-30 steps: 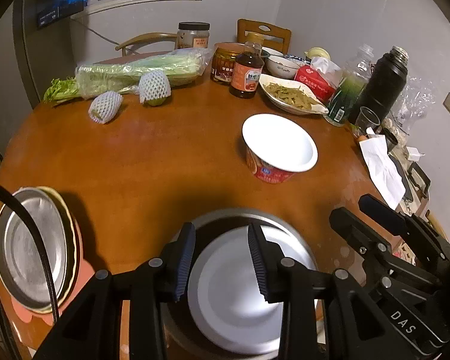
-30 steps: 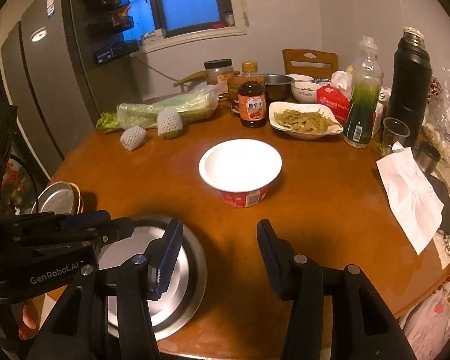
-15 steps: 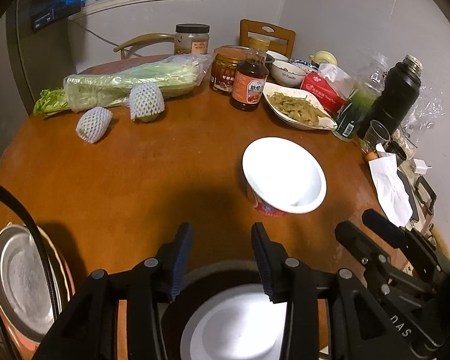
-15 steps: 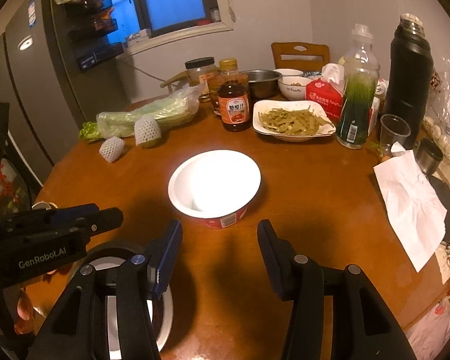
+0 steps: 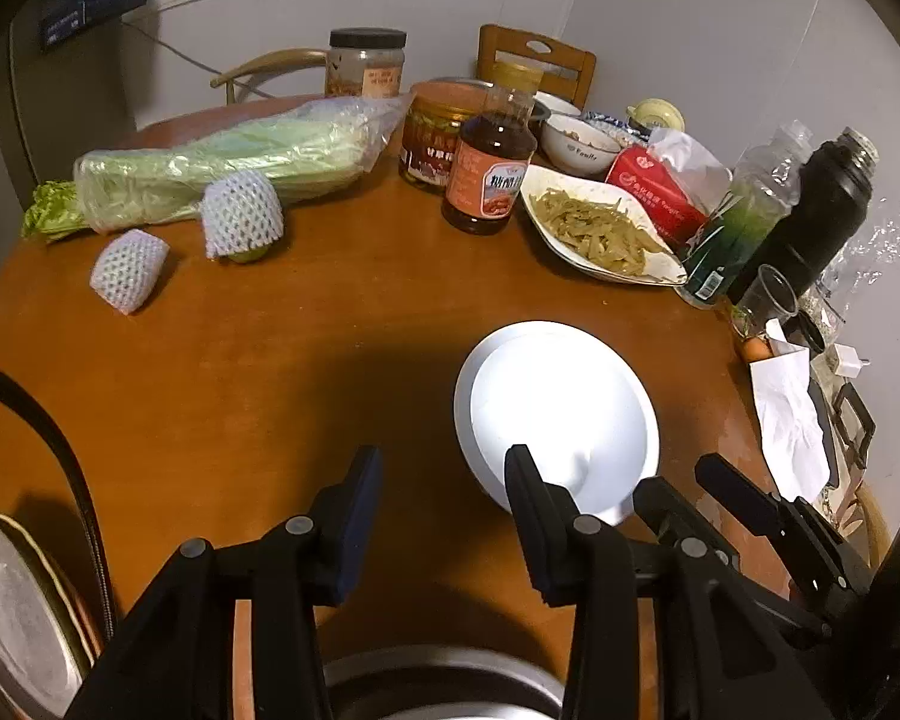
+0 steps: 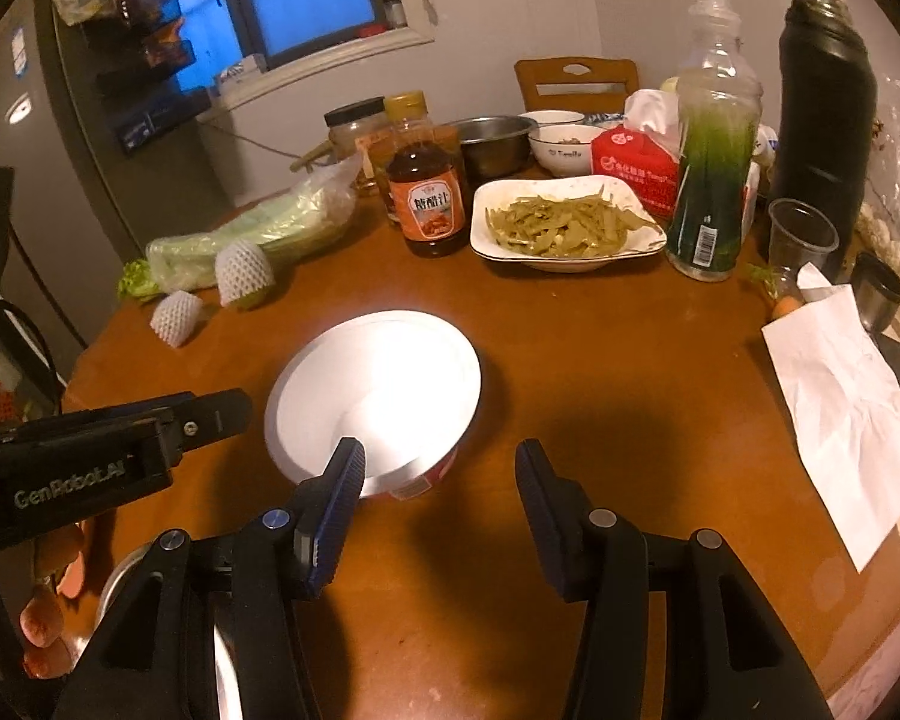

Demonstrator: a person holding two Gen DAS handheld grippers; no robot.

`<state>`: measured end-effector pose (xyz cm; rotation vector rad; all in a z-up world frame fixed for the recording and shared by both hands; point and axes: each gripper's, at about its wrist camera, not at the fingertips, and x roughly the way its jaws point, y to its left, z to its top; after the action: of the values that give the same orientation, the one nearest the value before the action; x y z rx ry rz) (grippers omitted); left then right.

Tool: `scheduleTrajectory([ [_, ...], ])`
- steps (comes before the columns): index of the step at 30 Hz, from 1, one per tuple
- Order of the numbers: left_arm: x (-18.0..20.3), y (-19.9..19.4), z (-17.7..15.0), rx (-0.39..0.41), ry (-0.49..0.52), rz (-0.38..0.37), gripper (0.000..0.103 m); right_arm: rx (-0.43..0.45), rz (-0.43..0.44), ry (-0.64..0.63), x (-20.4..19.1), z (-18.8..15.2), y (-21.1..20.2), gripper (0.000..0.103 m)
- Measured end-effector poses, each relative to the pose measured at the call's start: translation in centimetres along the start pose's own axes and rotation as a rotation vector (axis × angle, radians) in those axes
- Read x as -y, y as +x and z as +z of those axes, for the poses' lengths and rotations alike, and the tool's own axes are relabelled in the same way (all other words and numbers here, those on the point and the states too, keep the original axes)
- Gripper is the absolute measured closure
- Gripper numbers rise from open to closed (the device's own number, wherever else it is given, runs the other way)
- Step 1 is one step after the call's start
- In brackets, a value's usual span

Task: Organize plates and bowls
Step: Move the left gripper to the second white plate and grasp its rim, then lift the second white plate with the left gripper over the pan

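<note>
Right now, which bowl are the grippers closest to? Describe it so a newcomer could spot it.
On the round wooden table, look at the open middle area in front of the row of bottles and food. The white bowl sits there alone, nearest the right gripper. Unlike the white serving dish holding green vegetables, it is empty and has a red printed outside.

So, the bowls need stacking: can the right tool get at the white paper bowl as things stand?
Probably yes. The right tool is open and empty just short of the white paper bowl, and only bare table lies between them.
</note>
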<state>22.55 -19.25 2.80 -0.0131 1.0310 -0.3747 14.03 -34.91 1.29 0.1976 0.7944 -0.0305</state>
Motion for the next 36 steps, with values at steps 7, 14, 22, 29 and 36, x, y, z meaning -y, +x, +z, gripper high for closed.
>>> scheduleTrajectory([
  [7, -0.2, 1.5, 0.6, -0.01, 0.0, 0.038, 0.059, -0.019, 0.002, 0.015, 0.3, 0.3, 1.7, 0.049],
  [14, -0.3, 3.0, 0.8, -0.044, -0.017, 0.024, 0.059, -0.044, 0.02, 0.022, 0.3, 0.2, 2.9, 0.049],
  [22, 0.3, 3.9, 0.7, -0.062, -0.011, -0.017, 0.059, -0.031, 0.057, -0.019, -0.5, 0.0, 3.2, 0.059],
  [29, 1.1, 4.2, 0.1, -0.081, 0.007, -0.059, 0.072, -0.034, 0.06, -0.055, -1.3, -0.2, 3.3, 0.067],
  [36, 0.7, 2.7, -0.4, -0.054, 0.006, -0.062, 0.072, -0.019, 0.072, -0.075, -2.0, -0.4, 2.3, 0.067],
])
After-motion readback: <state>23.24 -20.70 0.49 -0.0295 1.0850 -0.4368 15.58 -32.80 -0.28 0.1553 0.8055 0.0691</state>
